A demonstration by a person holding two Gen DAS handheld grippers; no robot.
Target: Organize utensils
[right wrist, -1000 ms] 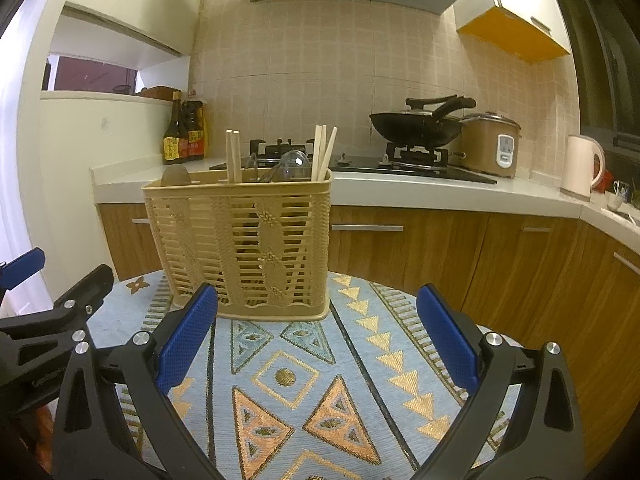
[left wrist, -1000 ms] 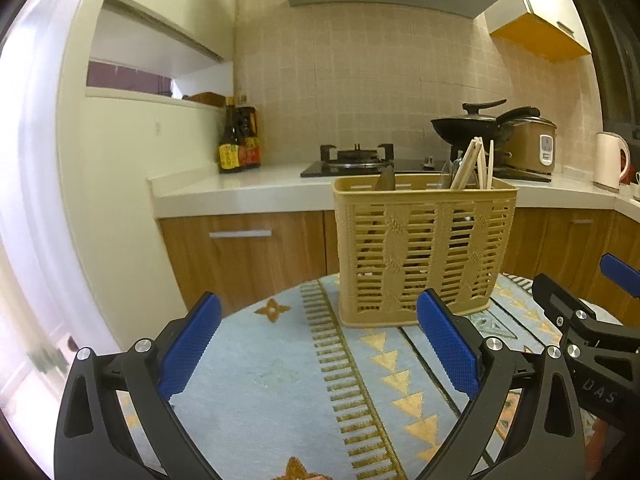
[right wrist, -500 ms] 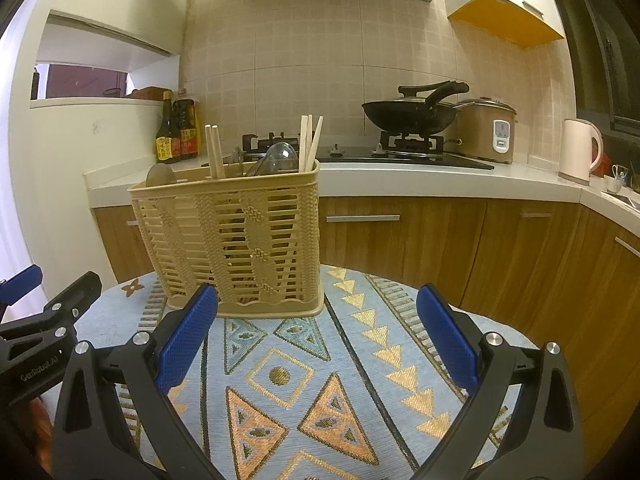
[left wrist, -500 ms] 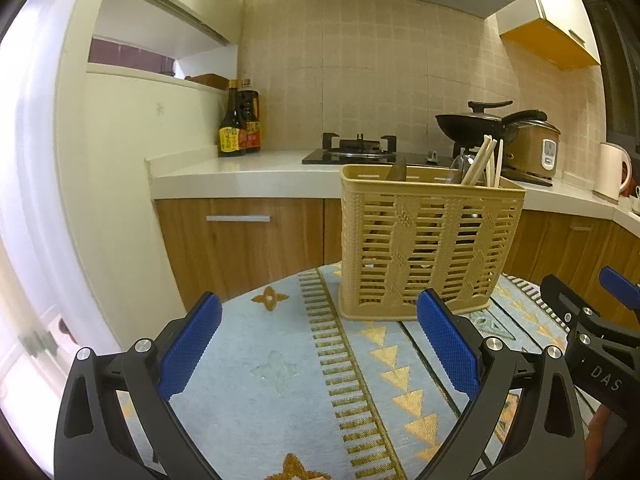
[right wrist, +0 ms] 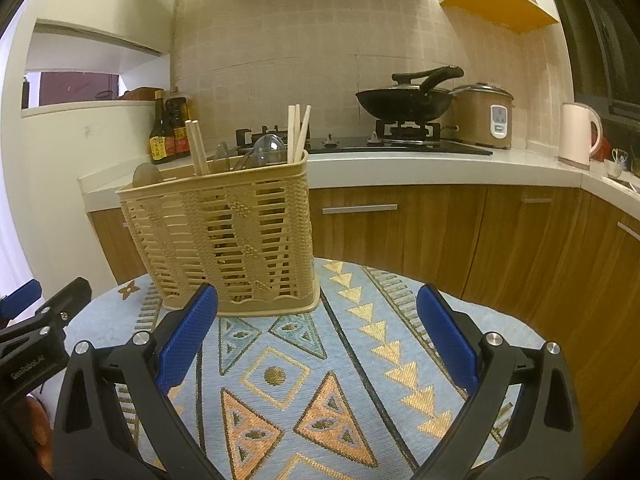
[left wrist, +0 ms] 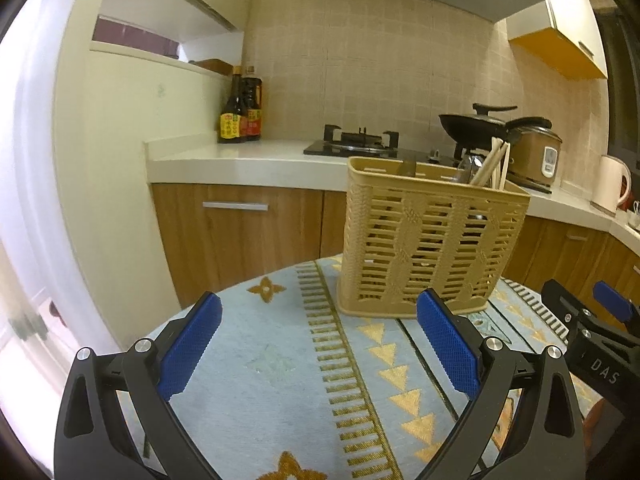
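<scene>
Utensil basket (right wrist: pixel 224 236) standing near tabletop (right wrist: pixel 400 344) far edge | I'm holding both hand-held grippers, left (left wrist: pixel 320 354) and right (right wrist: pixel 318 344), open and empty | bare cloth lying between.

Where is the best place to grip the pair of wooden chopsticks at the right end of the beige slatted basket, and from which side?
Probably the pair of wooden chopsticks by the bare upper ends above the beige slatted basket rim, approached from above; the lower parts sit behind the slats. The open right gripper is nearest.
</scene>
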